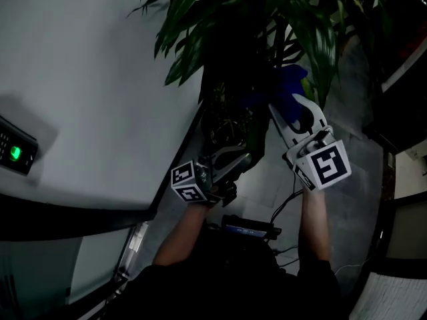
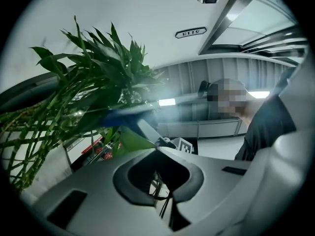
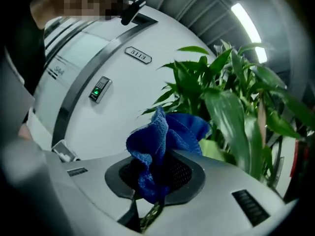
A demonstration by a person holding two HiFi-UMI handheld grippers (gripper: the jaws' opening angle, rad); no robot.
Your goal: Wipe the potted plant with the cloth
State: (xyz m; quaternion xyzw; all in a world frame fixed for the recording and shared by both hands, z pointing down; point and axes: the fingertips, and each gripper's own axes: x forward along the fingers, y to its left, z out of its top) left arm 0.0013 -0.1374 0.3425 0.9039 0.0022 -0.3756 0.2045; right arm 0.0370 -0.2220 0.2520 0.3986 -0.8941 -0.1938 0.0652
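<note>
Cloth (image 3: 162,141), blue and bunched, is clamped between the 2 jaws of the right gripper (image 3: 160,170), just in front of a pale leaf (image 3: 212,150) of the potted plant (image 3: 236,107). The left gripper (image 2: 158,154) is closed, its tips at the foliage; whether they pinch a leaf is unclear. The head view is dark, and the pot cannot be made out.

I'm looking at a plain white wall (image 1: 87,79) that fills the left of the head view, with a dark frame strip (image 1: 67,215) running along its lower edge. A card reader (image 1: 16,153) sits on the wall, its small light glowing green, and a room number plate (image 3: 138,55) is mounted above it. The floor (image 1: 353,112) is grey tile and dim. Thin black cables (image 1: 285,205) trail across it. Overhead I see a bright strip light (image 3: 248,26) in a slatted ceiling (image 3: 197,9).
</note>
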